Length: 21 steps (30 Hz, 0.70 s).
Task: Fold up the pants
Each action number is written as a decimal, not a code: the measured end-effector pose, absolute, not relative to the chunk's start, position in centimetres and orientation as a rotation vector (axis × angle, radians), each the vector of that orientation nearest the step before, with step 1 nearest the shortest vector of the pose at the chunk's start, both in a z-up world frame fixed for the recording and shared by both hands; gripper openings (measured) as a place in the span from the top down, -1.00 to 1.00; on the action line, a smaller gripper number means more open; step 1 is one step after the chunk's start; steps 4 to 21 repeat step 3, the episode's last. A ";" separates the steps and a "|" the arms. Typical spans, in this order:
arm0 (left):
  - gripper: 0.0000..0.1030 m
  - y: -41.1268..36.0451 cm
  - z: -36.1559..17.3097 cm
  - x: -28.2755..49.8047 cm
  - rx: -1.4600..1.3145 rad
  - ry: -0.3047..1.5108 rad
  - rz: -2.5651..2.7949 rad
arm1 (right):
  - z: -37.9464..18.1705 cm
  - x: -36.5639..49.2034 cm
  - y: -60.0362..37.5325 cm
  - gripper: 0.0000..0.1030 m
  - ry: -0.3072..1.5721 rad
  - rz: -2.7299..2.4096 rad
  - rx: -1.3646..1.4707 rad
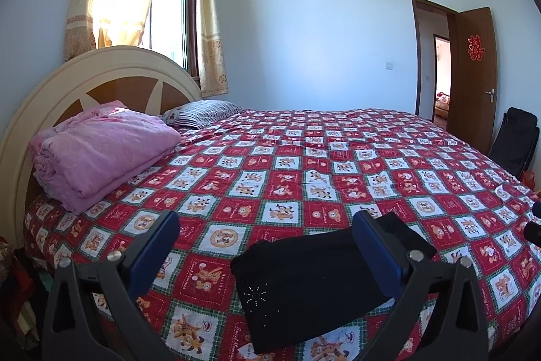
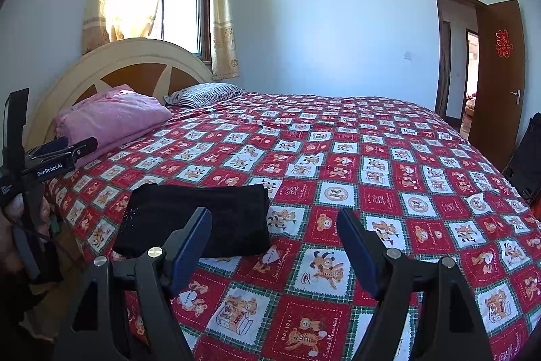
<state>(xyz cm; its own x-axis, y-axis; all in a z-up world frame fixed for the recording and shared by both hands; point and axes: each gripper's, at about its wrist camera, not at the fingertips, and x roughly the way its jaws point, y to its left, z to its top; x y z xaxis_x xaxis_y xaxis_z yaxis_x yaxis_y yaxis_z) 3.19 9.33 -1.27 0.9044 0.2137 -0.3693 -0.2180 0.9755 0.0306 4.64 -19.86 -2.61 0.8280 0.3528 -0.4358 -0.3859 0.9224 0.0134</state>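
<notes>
From the left wrist view, we saw the left gripper (image 1: 267, 235) held above the near edge of the bed (image 1: 338, 164), its tongs spread wide with nothing between them. The black pants (image 1: 304, 279) lay folded into a compact rectangle on the red patchwork bedspread, under and just inside the right finger (image 1: 375, 252); whether that finger touched the cloth we could not tell. A folded pink blanket (image 1: 101, 151) sat near the headboard (image 1: 111, 73), with a striped pillow (image 1: 203, 112) beyond it.

From the right wrist view, the right gripper (image 2: 274, 235) also stood wide and held nothing. The pants (image 2: 196, 219) lay to its left, partly behind the left finger (image 2: 192, 246). At the far left edge the left gripper (image 2: 50, 161) showed side-on, well apart from the pants.
</notes>
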 end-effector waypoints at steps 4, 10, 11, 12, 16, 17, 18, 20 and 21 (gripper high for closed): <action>-1.00 9.2 -1.3 3.2 -0.009 0.382 0.212 | -2.7 4.6 -19.8 -0.51 0.450 0.394 -0.078; -1.00 9.2 -1.3 3.2 -0.009 0.382 0.212 | -2.7 4.6 -19.8 -0.51 0.450 0.394 -0.078; -1.00 9.2 -1.3 3.2 -0.009 0.382 0.212 | -2.7 4.6 -19.8 -0.51 0.450 0.394 -0.078; -1.00 9.2 -1.3 3.2 -0.009 0.382 0.212 | -2.7 4.6 -19.8 -0.51 0.450 0.394 -0.078; -1.00 9.2 -1.3 3.2 -0.009 0.382 0.212 | -2.7 4.6 -19.8 -0.51 0.450 0.394 -0.078; -1.00 9.2 -1.3 3.2 -0.009 0.382 0.212 | -2.7 4.6 -19.8 -0.51 0.450 0.394 -0.078; -1.00 9.2 -1.3 3.2 -0.009 0.382 0.212 | -2.7 4.6 -19.8 -0.51 0.450 0.394 -0.078; -1.00 9.2 -1.3 3.2 -0.009 0.382 0.212 | -2.7 4.6 -19.8 -0.51 0.450 0.394 -0.078; -1.00 9.2 -1.3 3.2 -0.009 0.382 0.212 | -2.7 4.6 -19.8 -0.51 0.450 0.394 -0.078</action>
